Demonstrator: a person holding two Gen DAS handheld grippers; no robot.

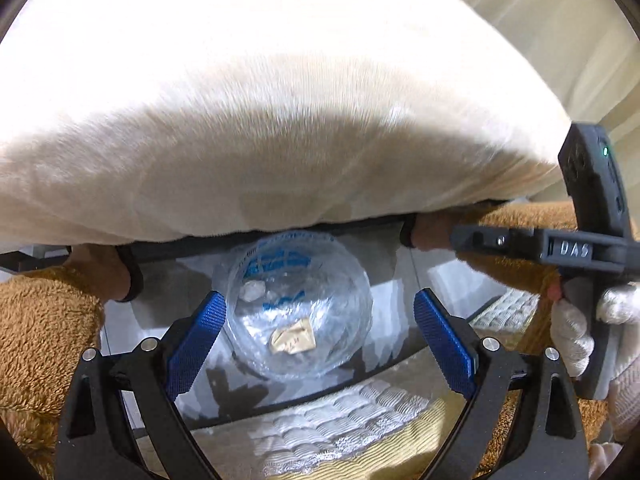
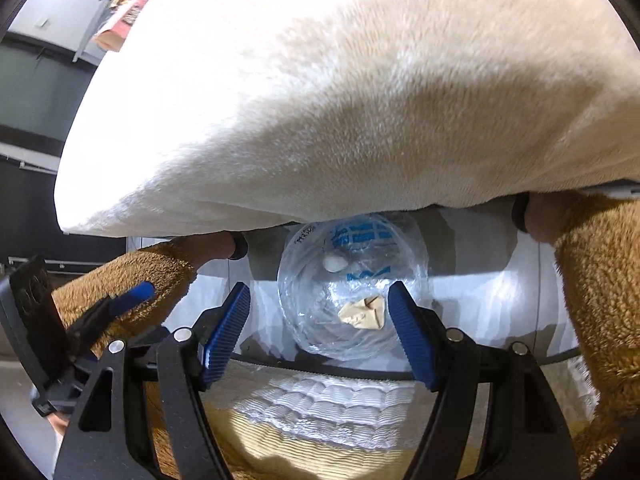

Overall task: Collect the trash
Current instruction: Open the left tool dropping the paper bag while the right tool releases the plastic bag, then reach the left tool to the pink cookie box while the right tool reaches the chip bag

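Straight below both of your open, empty tools, left tool (image 1: 316, 340) and right tool (image 2: 318, 330), sits the clear-lined trash bin (image 1: 296, 304), nearer the right.

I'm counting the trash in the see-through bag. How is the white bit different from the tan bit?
The white bit is small, rounded and pale, while the tan bit is bigger, flat-sided and folded with sharp corners, like crumpled paper. In the picture, the white bit lies close to the blue printing, and the tan bit lies nearer the gripper. Both sit loose inside the same clear plastic bag.
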